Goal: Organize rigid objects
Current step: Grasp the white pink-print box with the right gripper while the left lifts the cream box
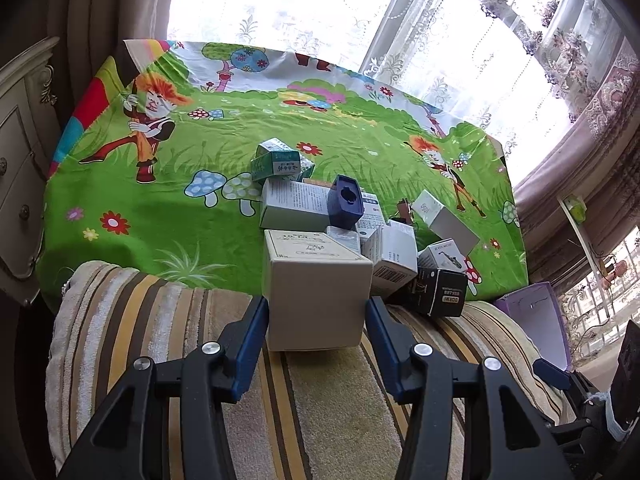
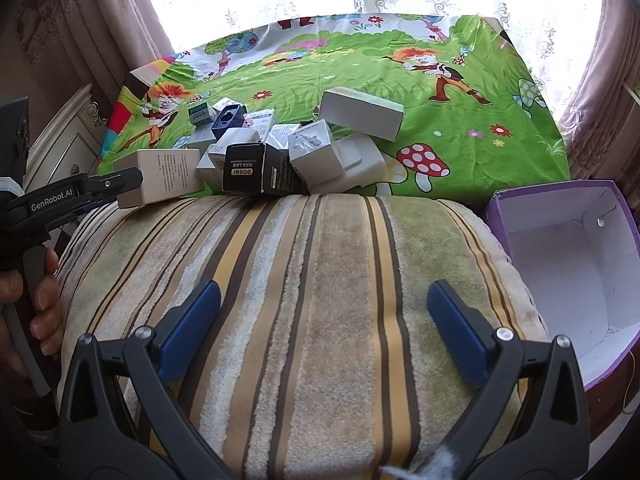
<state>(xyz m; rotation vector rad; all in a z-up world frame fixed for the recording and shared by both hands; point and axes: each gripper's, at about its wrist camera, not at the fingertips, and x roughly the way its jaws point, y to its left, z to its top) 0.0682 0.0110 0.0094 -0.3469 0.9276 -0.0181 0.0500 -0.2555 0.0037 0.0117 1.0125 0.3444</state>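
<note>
Two grippers over a striped cushion [image 2: 312, 280], both angled down toward the pile. Left gripper [image 1: 318, 320] is clamped on a beige box [image 1: 318, 284]: blue pads press its two side faces, box upright, its bottom edge just above the cushion's far end. From the right wrist view the same box [image 2: 168, 174] sits at the left end of the pile, held by the left gripper [image 2: 120, 184], with a hand [image 2: 36, 300] on the grip below it.

Right gripper [image 2: 324, 320] is spread wide, nothing between the pads, hanging over bare cushion.

Rest of the boxes are heaped on the green cartoon cloth [image 1: 168, 200], right past the cushion edge:
- black box [image 2: 256, 170] marked DORMI, at the near edge, touching the cushion
- white box [image 2: 312, 150] with a saxophone print, just right of it
- long white box [image 2: 360, 112] lying tilted on top at the back
- green box [image 1: 280, 160] at the far side of the heap
- navy insert [image 1: 346, 202] propped upright in the middle
- several more small white cartons jammed between, labels too small to read

Purple bin [image 2: 568, 248], white inside, sits open just right of the cushion, well apart from the held box. Lace curtains [image 1: 320, 0] behind the cloth, a cream cabinet [image 1: 24, 160] to the left.
</note>
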